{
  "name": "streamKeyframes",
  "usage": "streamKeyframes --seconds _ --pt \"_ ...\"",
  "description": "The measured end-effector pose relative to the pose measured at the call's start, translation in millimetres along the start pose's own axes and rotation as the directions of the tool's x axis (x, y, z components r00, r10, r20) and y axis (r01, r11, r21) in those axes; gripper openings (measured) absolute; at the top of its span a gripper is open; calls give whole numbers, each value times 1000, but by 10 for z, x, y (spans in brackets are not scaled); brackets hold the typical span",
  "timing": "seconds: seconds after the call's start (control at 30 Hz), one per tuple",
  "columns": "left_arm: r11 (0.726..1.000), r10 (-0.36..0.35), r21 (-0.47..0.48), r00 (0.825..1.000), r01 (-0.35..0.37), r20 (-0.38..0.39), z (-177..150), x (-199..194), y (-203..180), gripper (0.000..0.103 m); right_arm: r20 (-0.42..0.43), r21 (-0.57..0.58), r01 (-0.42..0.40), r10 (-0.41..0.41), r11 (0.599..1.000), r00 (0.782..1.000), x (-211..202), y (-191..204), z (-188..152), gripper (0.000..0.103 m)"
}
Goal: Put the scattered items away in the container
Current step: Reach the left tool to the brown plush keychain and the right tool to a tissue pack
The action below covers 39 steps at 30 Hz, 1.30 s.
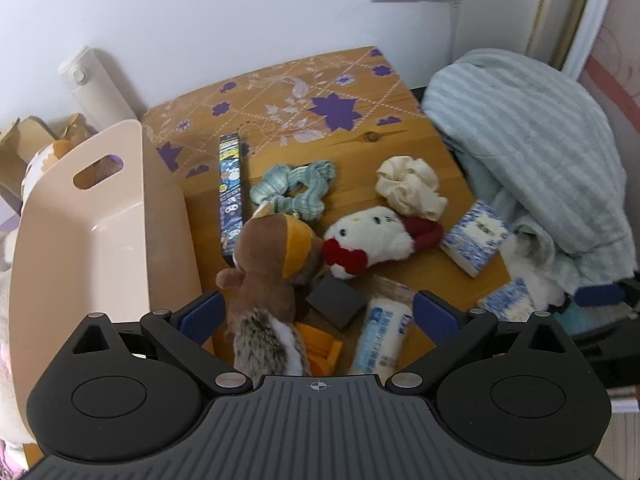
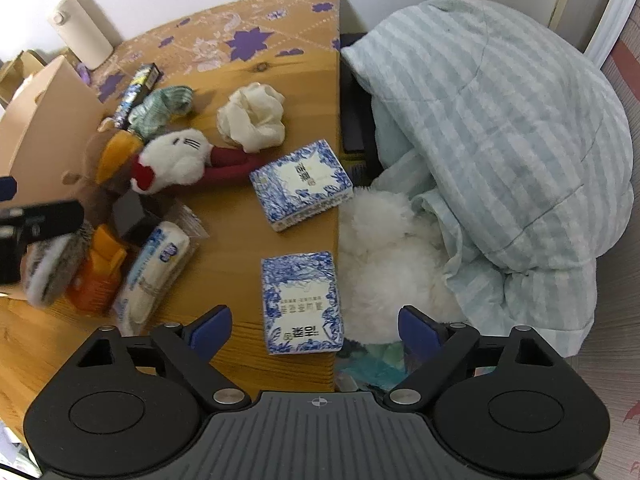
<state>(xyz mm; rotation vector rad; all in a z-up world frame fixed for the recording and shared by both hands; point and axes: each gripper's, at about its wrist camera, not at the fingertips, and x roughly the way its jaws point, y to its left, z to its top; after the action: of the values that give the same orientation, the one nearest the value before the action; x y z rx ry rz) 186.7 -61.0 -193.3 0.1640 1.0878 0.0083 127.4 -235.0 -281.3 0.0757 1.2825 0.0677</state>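
Note:
A beige handled bin point(image 1: 100, 216) stands at the table's left. Beside it lie a brown squirrel plush point(image 1: 264, 276), a white cat plush with red bow point(image 1: 368, 240), a teal scrunchie point(image 1: 296, 188), a cream scrunchie point(image 1: 412, 184), a long dark patterned box point(image 1: 231, 192), a dark block point(image 1: 336, 300), an orange item point(image 1: 320, 346), a cotton-pad pack point(image 1: 384, 336) and two blue-white tissue packs point(image 2: 300, 184) point(image 2: 302, 300). My left gripper point(image 1: 316, 316) is open, jaws either side of the squirrel's tail. My right gripper point(image 2: 316, 326) is open around the near tissue pack.
A cream flask point(image 1: 96, 84) stands by the wall behind the bin. A striped pale-blue quilt point(image 2: 500, 128) and a white fluffy thing point(image 2: 384, 256) lie off the table's right edge point(image 2: 336, 200). Cardboard point(image 1: 24, 140) sits far left.

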Motion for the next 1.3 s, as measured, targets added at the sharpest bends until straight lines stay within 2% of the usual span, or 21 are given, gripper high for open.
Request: streamKeyframes --seconds 0.17,0.3,0.47,0.6,1.03,1.1,1.17,1.3 --pt "999 37 19 999 -36 -39 66 271 70 87 -12 1 1 -1 1000 1000 136 5 18 89" --pt "999 41 35 997 -39 -62 130 397 142 86 -27 -2 -2 2 1000 1000 216 31 40 89" --pt "992 95 89 993 -88 -77 207 515 187 86 -38 1 -6 6 1000 999 293 55 68 89" --pt "991 105 94 987 -95 -119 244 641 221 86 -48 5 -12 12 1000 999 340 76 86 89" --pt "979 123 177 984 -99 -126 246 785 94 86 -62 20 -4 5 1000 998 400 102 89 81" --pt "979 124 180 984 -100 -125 249 786 96 84 -65 18 -2 4 1000 998 408 109 89 78" --pt "975 139 189 982 -114 -128 250 786 97 76 -71 17 -2 3 1000 997 420 118 87 75" --pt "972 153 196 980 -127 -125 246 774 115 71 -76 11 -9 9 1000 997 424 149 79 71"
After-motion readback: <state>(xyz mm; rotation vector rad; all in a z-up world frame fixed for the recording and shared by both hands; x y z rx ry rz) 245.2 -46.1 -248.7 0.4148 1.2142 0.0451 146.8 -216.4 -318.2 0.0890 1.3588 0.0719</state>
